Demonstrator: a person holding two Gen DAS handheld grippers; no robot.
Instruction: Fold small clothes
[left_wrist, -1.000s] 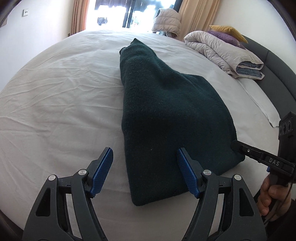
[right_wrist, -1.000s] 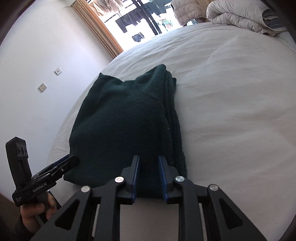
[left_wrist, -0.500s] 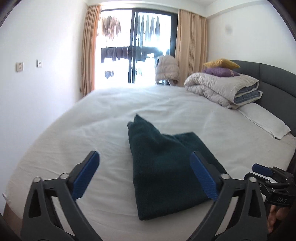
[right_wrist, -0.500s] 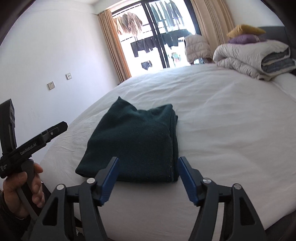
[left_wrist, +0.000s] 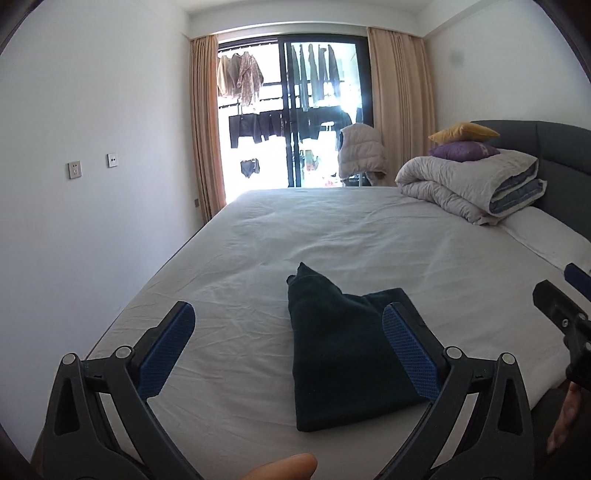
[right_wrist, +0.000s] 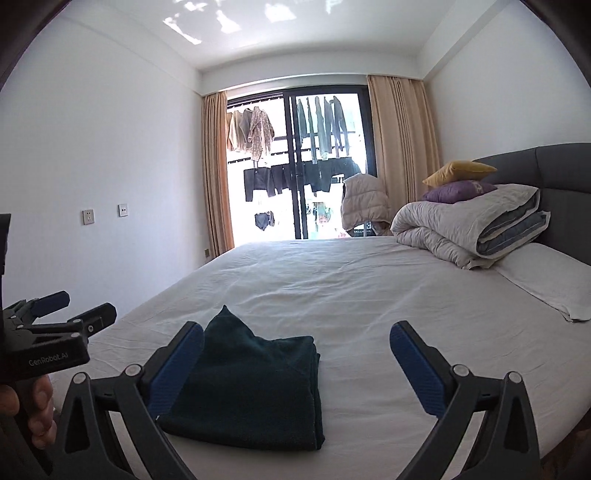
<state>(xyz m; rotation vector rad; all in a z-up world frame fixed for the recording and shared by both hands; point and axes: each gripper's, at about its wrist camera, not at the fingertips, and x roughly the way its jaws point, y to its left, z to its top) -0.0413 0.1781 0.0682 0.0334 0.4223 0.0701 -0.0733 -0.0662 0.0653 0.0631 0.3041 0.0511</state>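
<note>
Wide bed with a creased white cotton sheet (left_wrist: 332, 236); on its near part lies the folded dark-green knitted garment (left_wrist: 343, 354) (soft, wedge-shaped). Left gripper (left_wrist: 288, 347) spread wide, empty; right gripper (right_wrist: 295, 365), jaws opening, empty.

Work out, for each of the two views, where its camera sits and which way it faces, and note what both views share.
Left wrist: on the left gripper, jaws open, facing across the bed to the balcony door; a fingertip and the right gripper's tips show.
Right wrist: on the right gripper, jaws opening, nothing between them, facing likewise; the left gripper and hand show.
Shared: folded dark green garment, rolled duvet.
</note>
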